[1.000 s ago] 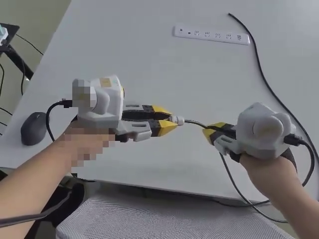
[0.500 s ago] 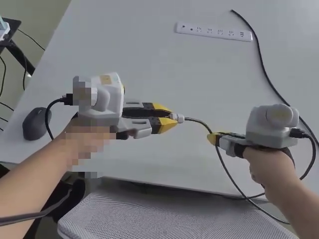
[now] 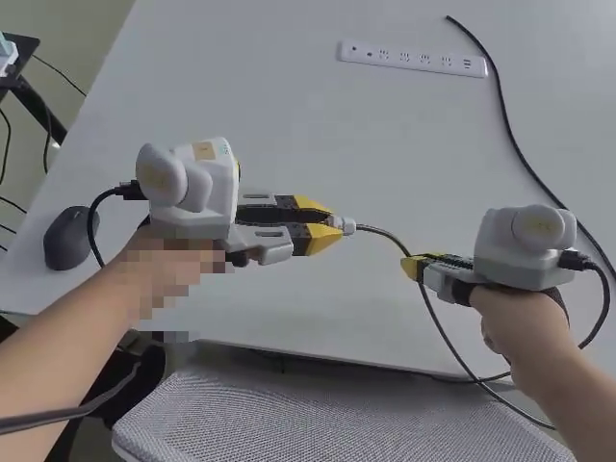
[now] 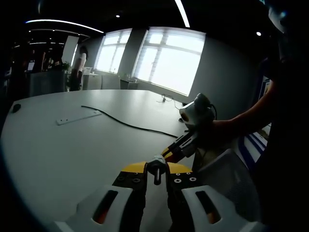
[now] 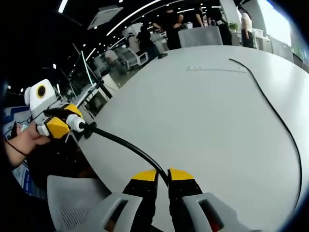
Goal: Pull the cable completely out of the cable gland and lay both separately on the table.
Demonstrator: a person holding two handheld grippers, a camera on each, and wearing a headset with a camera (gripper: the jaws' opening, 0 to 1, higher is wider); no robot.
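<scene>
The left hand-held gripper (image 3: 330,232) is clenched on the cable gland (image 3: 346,229), held in the air above the worktop (image 3: 289,106). The cable (image 3: 380,237) runs from the gland to the nearby right hand-held gripper (image 3: 412,268), which is clamped on it.

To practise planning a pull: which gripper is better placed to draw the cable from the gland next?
Right, probably. The right gripper is shut on the cable, apart from the cable gland, and can pull away while the left gripper grips the gland.
</scene>
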